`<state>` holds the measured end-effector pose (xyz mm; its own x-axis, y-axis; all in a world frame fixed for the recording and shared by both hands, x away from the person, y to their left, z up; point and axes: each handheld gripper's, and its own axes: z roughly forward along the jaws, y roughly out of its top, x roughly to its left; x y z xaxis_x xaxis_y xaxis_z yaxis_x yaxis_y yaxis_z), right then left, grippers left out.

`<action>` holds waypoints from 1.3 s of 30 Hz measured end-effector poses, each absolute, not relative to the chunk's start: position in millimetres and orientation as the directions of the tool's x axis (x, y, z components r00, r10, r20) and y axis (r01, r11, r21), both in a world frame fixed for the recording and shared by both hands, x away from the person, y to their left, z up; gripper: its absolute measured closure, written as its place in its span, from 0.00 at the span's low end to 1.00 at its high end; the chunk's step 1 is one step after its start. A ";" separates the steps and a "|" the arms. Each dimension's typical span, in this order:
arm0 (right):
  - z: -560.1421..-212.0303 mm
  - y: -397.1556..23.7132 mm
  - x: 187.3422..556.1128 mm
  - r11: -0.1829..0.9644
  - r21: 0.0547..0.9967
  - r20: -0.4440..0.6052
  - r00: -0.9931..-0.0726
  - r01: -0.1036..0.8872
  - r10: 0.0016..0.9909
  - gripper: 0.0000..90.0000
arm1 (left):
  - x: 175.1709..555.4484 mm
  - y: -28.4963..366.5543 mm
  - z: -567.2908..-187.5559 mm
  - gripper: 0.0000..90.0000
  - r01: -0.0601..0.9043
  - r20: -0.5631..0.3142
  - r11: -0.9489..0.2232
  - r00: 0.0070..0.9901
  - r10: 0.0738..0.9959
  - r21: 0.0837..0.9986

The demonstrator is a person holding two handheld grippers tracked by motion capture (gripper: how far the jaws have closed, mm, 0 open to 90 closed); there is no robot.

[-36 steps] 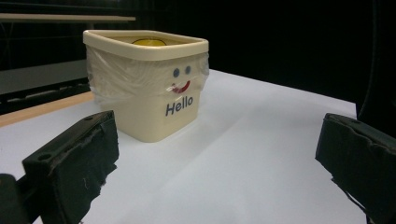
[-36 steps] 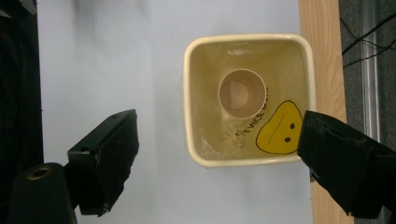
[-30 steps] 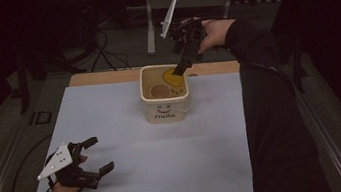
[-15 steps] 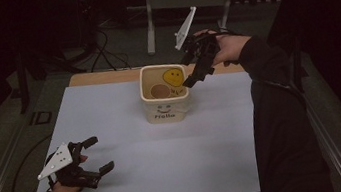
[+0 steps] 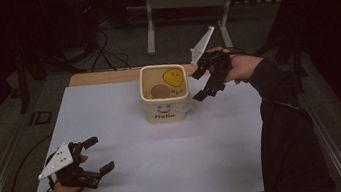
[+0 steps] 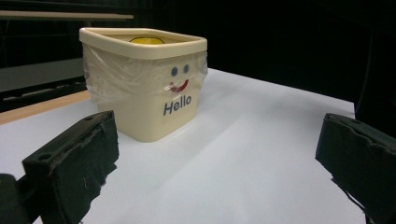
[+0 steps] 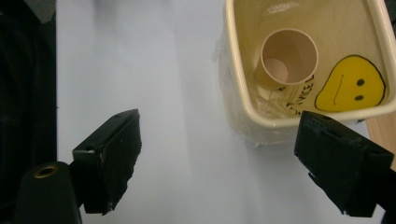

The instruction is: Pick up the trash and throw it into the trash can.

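A cream tub (image 5: 167, 110) marked "Hello" with a small face stands at the far middle of the white table (image 5: 169, 172). Inside it a paper cup (image 5: 160, 91) (image 7: 288, 58) lies beside a yellow smiley piece (image 5: 173, 77) (image 7: 350, 86). My right gripper (image 5: 197, 86) (image 7: 217, 140) hangs just right of the tub (image 7: 233, 93), clear of its rim. Its jaws are open and have just been closing a little, with nothing between them. My left gripper (image 5: 101, 152) (image 6: 215, 135) rests open and empty at the near left corner, facing the tub (image 6: 144, 98).
A wooden strip (image 5: 100, 78) runs along the table's far edge behind the tub. Beyond it, metal stand legs (image 5: 150, 23) and cables (image 5: 102, 55) sit on the dark floor. The person's dark sleeve (image 5: 283, 125) runs along the table's right side.
My right gripper has come away from above the tub, moving right and down to beside its right wall. The left gripper has stayed put.
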<state>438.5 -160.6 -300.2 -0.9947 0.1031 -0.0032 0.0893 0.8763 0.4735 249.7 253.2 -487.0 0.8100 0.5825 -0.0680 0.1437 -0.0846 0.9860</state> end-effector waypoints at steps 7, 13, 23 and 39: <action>-328.8 -172.1 428.0 0.872 0.480 0.019 -0.995 0.096 0.099 0.17 | 249.8 252.8 -487.1 0.01 0.144 -0.069 -0.085 0.811 0.581 0.986; -344.3 -180.7 420.3 0.852 0.511 0.042 -0.994 0.109 0.102 0.17 | 249.7 252.7 -487.0 0.01 0.144 -0.066 -0.088 0.810 0.583 0.986; -376.4 -191.2 404.8 0.843 0.522 0.069 -0.991 0.130 0.111 0.18 | 249.4 252.6 -486.8 0.01 0.143 -0.064 -0.090 0.810 0.583 0.986; -423.3 -224.1 370.4 0.766 0.605 0.105 -0.975 0.217 0.194 0.18 | 249.6 252.2 -486.6 0.01 0.142 -0.063 -0.090 0.810 0.583 0.986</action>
<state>370.4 -224.1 -423.3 -0.9755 0.1936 0.1049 0.2171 0.7664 0.6045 249.6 252.2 -486.6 0.8098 0.5833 -0.0633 0.1422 -0.0905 0.9857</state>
